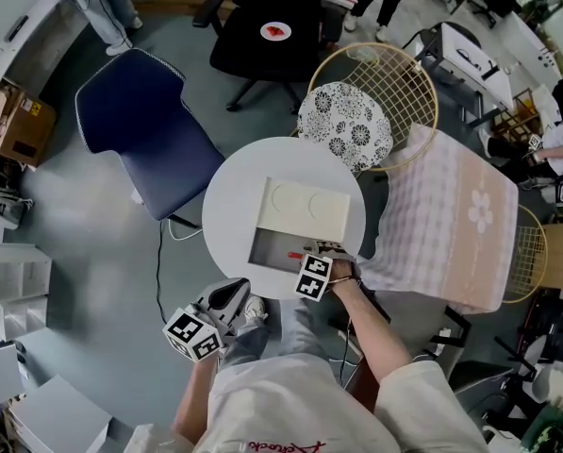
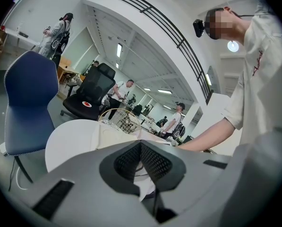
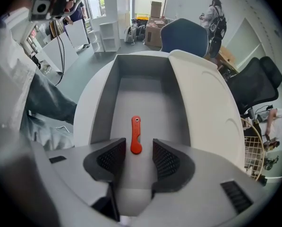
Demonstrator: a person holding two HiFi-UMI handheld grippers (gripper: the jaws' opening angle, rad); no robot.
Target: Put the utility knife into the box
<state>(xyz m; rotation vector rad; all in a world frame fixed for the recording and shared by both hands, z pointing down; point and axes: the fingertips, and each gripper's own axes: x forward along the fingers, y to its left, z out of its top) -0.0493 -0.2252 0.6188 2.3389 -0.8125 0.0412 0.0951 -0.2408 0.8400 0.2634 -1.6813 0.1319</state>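
Right gripper view shows the utility knife (image 3: 136,134) lying on the box (image 3: 148,96) floor, the right gripper (image 3: 139,151) fingers apart and clear of it; placement judged complete, needing only a straight lift away.

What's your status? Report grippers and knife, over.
Right gripper jaws open, over the box. Utility knife flat on box floor, not gripped. Left gripper jaws shut, empty. Nothing in the way.

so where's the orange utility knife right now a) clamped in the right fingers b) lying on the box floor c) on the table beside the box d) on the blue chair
b, the utility knife lies flat on the floor of the box, with the right gripper above it, fingers apart.
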